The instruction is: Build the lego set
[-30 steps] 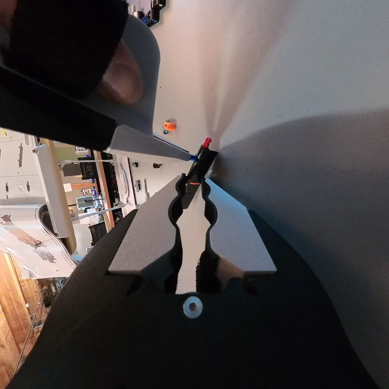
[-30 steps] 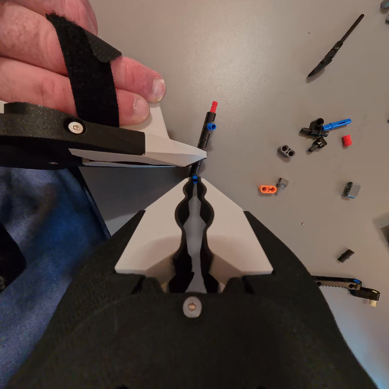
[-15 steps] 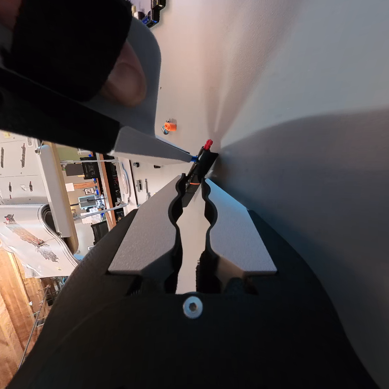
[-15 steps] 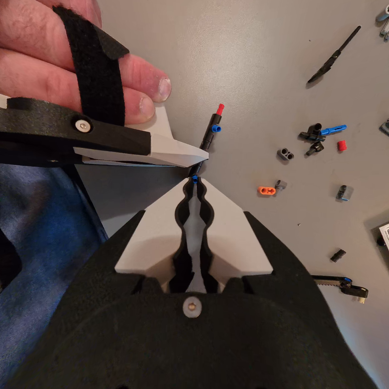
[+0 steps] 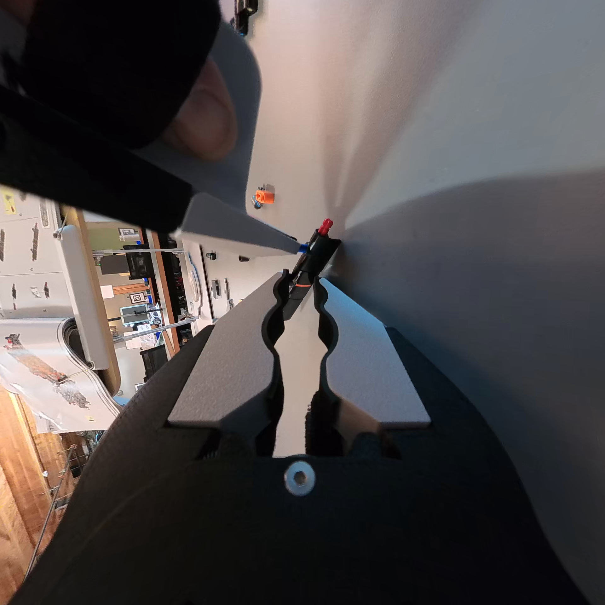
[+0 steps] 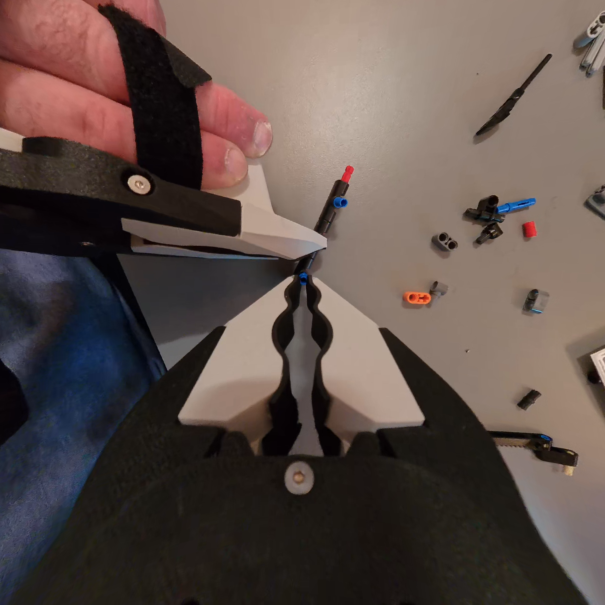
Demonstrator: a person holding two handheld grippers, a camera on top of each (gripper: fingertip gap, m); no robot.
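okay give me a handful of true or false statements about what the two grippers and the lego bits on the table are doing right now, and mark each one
1. The left gripper is shut on the black rod assembly. True.
2. The right gripper grips a small blue pin at its fingertips. True.
3. The red pin lies loose on the table. False: it sticks out of the far end of the black rod assembly.
4. The orange connector is held in a gripper. False: it lies on the table, beside a small grey piece.
5. The right gripper is wide open. False: its fingertips nearly meet on the blue pin.
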